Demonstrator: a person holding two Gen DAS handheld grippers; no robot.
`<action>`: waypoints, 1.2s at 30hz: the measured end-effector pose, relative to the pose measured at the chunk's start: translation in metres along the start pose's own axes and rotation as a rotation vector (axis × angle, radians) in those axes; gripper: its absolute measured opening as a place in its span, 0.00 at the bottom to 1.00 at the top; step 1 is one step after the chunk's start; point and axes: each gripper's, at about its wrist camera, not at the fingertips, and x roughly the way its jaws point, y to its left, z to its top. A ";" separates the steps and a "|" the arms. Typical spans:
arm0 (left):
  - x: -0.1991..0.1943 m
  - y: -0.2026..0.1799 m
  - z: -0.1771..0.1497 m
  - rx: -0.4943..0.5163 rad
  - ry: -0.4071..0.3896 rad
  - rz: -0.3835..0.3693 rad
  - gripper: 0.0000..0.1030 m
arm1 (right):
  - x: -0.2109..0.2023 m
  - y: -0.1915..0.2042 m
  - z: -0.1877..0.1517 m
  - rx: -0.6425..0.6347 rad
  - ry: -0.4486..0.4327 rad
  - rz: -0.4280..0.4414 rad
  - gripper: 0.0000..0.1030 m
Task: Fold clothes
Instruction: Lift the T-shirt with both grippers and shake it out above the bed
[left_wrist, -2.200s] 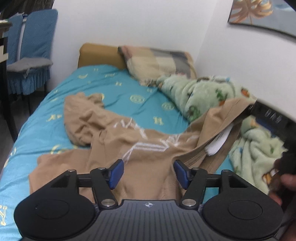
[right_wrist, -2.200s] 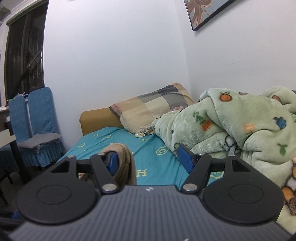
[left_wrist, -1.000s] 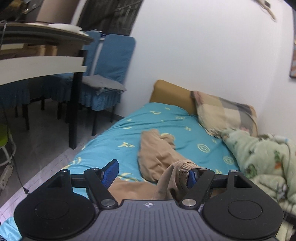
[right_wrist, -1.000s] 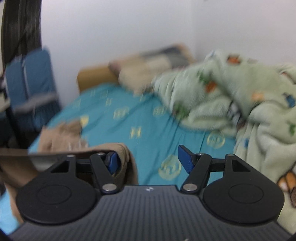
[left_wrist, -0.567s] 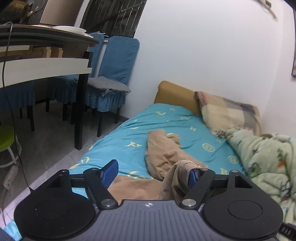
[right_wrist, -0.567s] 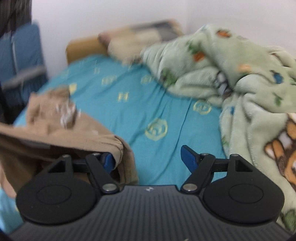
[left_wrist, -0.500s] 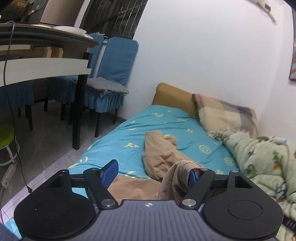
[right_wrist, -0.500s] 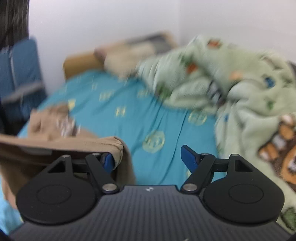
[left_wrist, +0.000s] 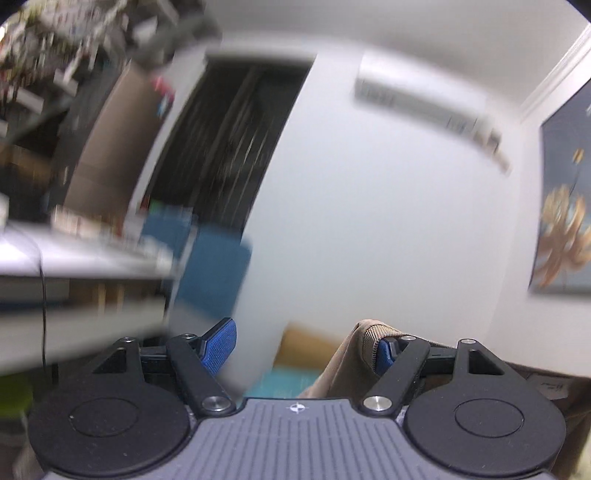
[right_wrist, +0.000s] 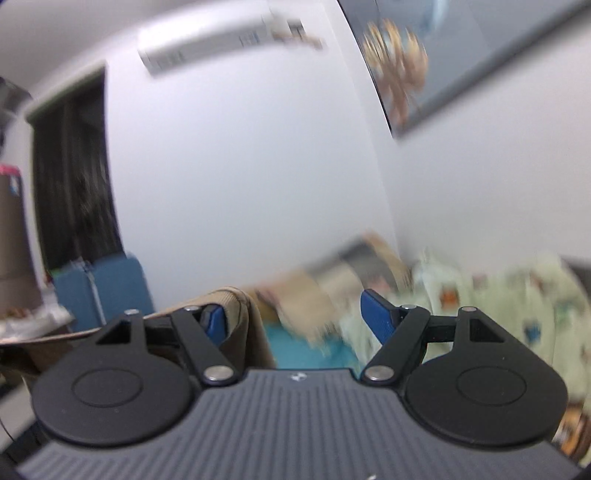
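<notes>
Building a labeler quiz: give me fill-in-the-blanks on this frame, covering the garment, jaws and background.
1. The tan garment hangs over the ____ finger of the left gripper.
2. On the right gripper, the garment's ribbed edge drapes its ____ finger.
3. Both grippers' jaws stand ____.
4. The finger pads are ____ in colour.

Answers: right; left; open; blue

Illumination is even, cool and moderately bright, with no glare; both views show heavy motion blur across the background (wall (left_wrist: 388, 221), air conditioner (right_wrist: 207, 48), framed picture (right_wrist: 402, 74)); the gripper bodies in the foreground remain sharp; fisheye distortion bends straight lines near the edges; the corners vignette to black.
</notes>
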 end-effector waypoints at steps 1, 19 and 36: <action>-0.012 -0.006 0.021 0.012 -0.043 -0.008 0.76 | -0.013 0.006 0.022 -0.009 -0.045 0.010 0.72; 0.053 -0.045 -0.006 0.017 0.041 -0.074 0.83 | 0.014 -0.019 0.066 -0.087 -0.010 -0.017 0.79; 0.521 -0.054 -0.243 0.196 0.317 0.051 0.87 | 0.443 -0.019 -0.147 -0.127 0.339 -0.087 0.79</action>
